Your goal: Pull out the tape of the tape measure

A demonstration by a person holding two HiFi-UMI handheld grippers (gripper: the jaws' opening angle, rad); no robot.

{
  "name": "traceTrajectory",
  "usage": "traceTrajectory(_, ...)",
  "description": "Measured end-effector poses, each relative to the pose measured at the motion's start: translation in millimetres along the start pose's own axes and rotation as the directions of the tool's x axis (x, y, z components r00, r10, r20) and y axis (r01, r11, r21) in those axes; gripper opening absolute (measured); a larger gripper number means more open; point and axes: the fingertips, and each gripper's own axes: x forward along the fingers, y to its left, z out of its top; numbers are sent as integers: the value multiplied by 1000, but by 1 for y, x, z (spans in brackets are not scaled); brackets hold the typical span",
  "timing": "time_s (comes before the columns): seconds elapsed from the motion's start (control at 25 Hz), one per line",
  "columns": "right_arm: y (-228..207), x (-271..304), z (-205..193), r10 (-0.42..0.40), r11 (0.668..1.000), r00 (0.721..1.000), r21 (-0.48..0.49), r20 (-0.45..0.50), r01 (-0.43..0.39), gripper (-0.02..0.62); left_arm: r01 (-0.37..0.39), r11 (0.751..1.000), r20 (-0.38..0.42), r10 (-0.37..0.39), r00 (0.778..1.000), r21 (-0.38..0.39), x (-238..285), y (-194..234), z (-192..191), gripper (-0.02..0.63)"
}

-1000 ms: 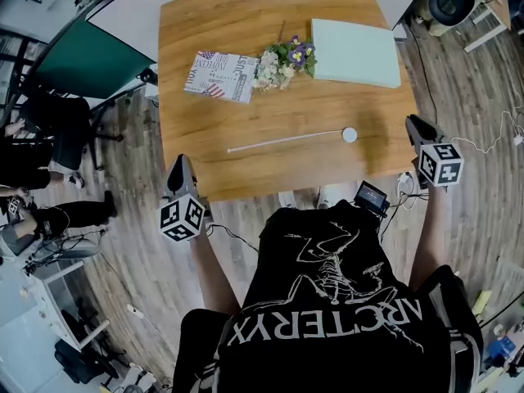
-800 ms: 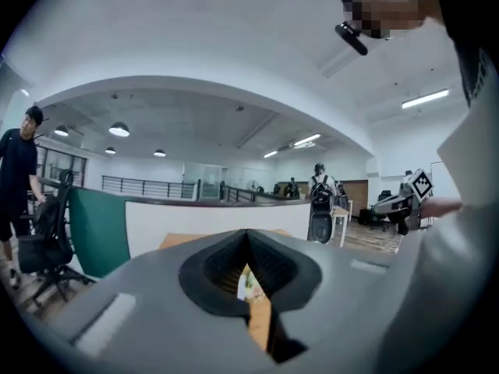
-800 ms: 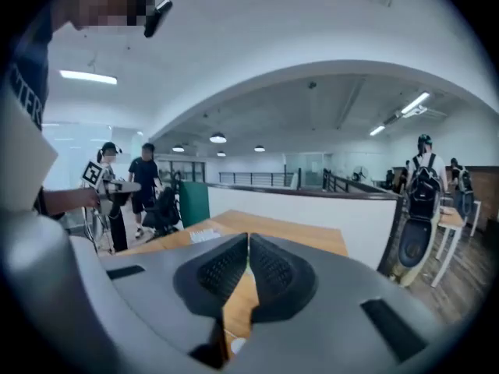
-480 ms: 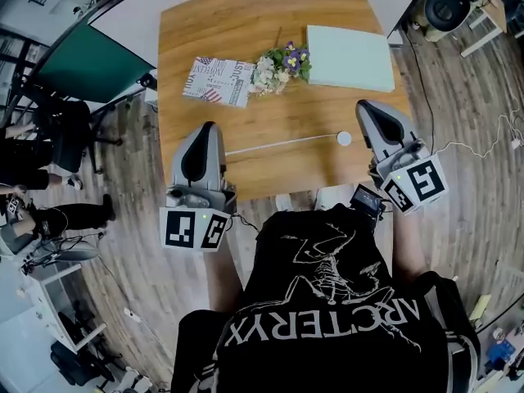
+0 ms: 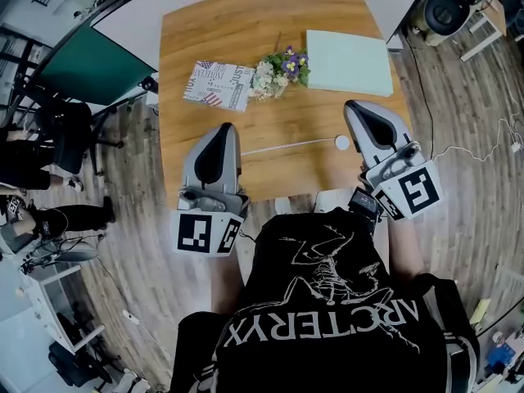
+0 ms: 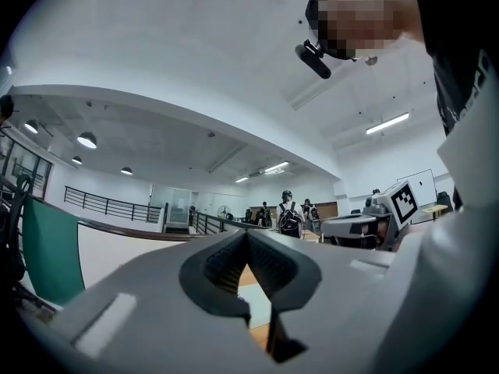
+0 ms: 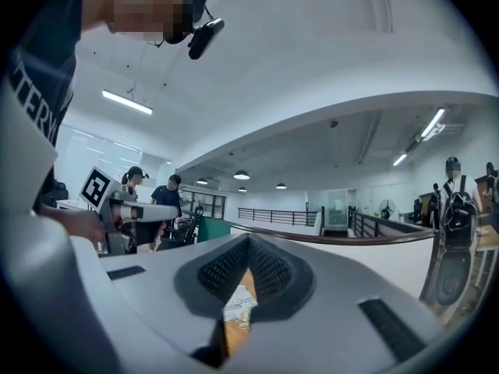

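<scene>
On the wooden table (image 5: pixel 270 39), tape measure (image 5: pixel 341 142) with tape extended, left tool (image 5: pixel 221 129) and right tool (image 5: pixel 358 106) closed, empty

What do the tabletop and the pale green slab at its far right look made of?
Tabletop: wood or wood-look laminate, satin finish; warm brown with long grain streaks. Pale green slab: possibly foam or board, matte; flat even colour, no glare. The head view settles no more.
</scene>
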Motion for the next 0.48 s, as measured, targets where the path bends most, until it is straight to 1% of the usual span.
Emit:
traceTrajectory(0.24, 12, 2, 3, 32, 999, 999, -17, -5, -32, 6, 30, 999, 26, -29, 999, -24, 4, -8, 12, 9)
traceTrajectory(0.48, 18, 0, 3, 40, 999, 999, -22, -10, -40, 6, 22, 1000, 24, -21, 999, -19, 3, -7, 14, 9)
